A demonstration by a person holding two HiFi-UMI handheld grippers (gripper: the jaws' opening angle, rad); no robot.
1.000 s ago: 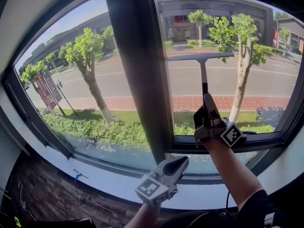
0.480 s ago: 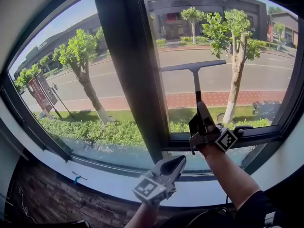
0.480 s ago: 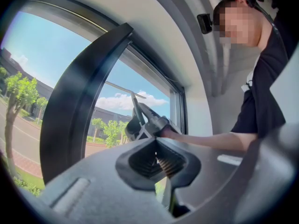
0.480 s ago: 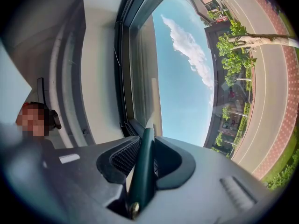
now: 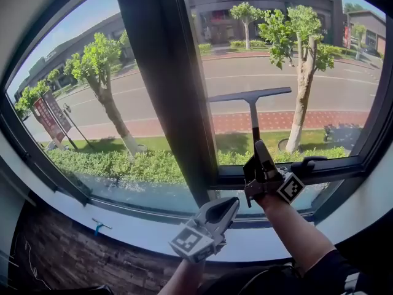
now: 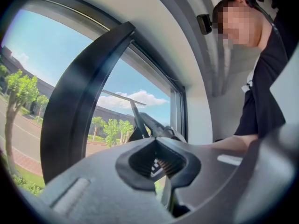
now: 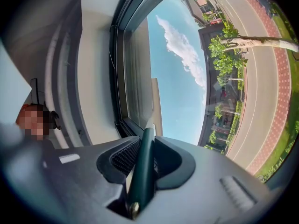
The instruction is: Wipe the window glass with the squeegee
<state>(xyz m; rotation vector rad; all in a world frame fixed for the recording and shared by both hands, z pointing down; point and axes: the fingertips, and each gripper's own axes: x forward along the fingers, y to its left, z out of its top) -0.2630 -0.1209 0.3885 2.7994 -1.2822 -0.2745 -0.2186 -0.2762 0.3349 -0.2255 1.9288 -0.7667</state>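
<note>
The squeegee [image 5: 251, 103] stands upright against the right window pane [image 5: 344, 78], its dark blade level across the glass about halfway up. My right gripper [image 5: 258, 157] is shut on the squeegee's dark green handle [image 7: 142, 167], low near the bottom frame. In the right gripper view the handle runs up between the jaws towards the glass. My left gripper [image 5: 218, 212] hangs lower, over the white sill, shut with nothing in it. From the left gripper view the squeegee [image 6: 131, 107] and the right gripper [image 6: 156, 127] show beyond the closed jaws.
A thick dark mullion [image 5: 161, 85] splits the left pane [image 5: 80, 103] from the right one. A black window handle [image 5: 307, 162] sticks out on the lower frame beside the right gripper. The white sill [image 5: 141, 233] runs below. A small blue object [image 5: 98, 227] lies on the sill at left.
The squeegee has slid down the right pane, from upper glass to about halfway. My right gripper came down with it towards the bottom frame. The left gripper has barely moved.
</note>
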